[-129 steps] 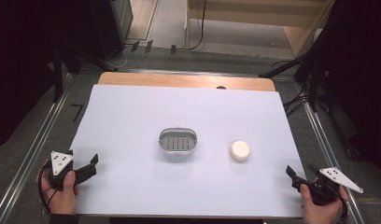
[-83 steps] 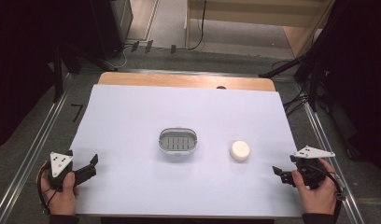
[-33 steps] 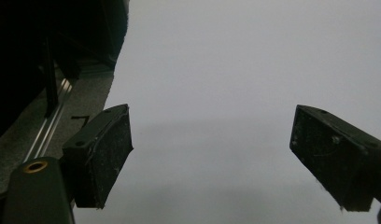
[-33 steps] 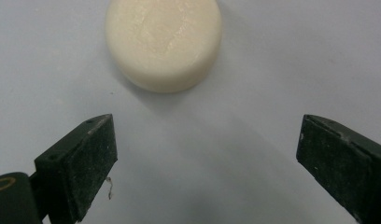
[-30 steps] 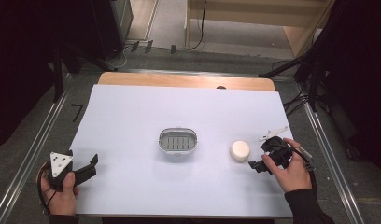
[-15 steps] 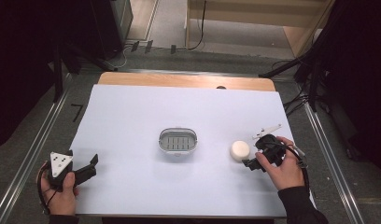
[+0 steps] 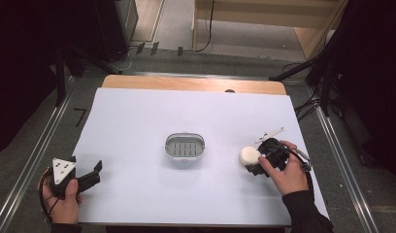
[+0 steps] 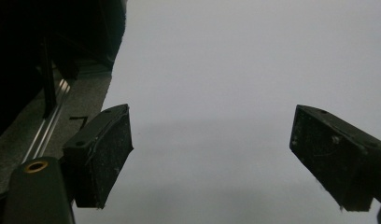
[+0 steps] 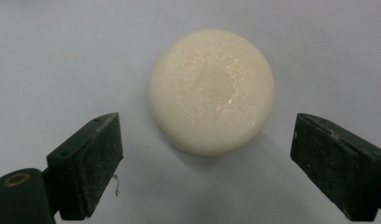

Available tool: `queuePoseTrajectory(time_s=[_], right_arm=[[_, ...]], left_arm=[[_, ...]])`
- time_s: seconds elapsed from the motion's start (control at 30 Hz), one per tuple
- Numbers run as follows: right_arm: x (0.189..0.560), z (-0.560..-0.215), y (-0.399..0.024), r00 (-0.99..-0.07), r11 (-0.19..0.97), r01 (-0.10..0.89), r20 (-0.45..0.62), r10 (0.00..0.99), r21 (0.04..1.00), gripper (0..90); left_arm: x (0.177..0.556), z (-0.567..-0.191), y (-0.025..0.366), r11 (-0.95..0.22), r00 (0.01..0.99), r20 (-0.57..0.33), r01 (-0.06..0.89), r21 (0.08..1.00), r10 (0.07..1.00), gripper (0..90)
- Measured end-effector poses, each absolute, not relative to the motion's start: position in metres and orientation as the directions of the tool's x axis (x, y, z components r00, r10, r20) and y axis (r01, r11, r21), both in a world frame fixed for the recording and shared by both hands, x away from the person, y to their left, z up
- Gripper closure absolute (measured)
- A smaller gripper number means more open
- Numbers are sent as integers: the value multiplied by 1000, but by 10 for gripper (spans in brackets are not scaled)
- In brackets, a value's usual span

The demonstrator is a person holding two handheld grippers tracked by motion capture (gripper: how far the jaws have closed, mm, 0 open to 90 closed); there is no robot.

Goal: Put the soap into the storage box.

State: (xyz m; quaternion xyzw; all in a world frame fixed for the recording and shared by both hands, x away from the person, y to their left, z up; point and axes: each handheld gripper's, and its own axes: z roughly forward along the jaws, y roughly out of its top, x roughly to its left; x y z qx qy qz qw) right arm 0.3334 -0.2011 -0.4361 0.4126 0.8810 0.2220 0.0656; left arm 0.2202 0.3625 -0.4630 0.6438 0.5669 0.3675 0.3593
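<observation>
The round white soap (image 9: 211, 88) is faced by the right gripper (image 9: 205, 172), whose jaws have just been closing but are not touching it. The left gripper (image 8: 212, 163) is held wide apart over the table (image 7: 138, 126), with nothing in it.

The person's right hand (image 7: 288, 170) reaches in from the near right edge of the table, its dark sleeve showing at the forearm. It holds the right gripper (image 7: 256, 162) low over the surface, pointing leftward, with a cable trailing off to the right. In the right gripper view its two black jaws stand wide apart with nothing pressed between the pads, though they have just been closing a little. The left hand (image 7: 62, 196) rests at the near left corner, wrapped around the left gripper (image 7: 96, 170), which points right and slightly away. In the left gripper view its jaws are spread wide, gripping nothing.
</observation>
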Motion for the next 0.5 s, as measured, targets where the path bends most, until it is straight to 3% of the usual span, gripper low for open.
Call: queuePoseTrajectory(time_s=[0.5], right_arm=[[345, -443, -191, -624, 539, 724, 75, 778, 430, 130]], left_arm=[[220, -463, 363, -98, 87, 65, 466, 879, 994, 137]])
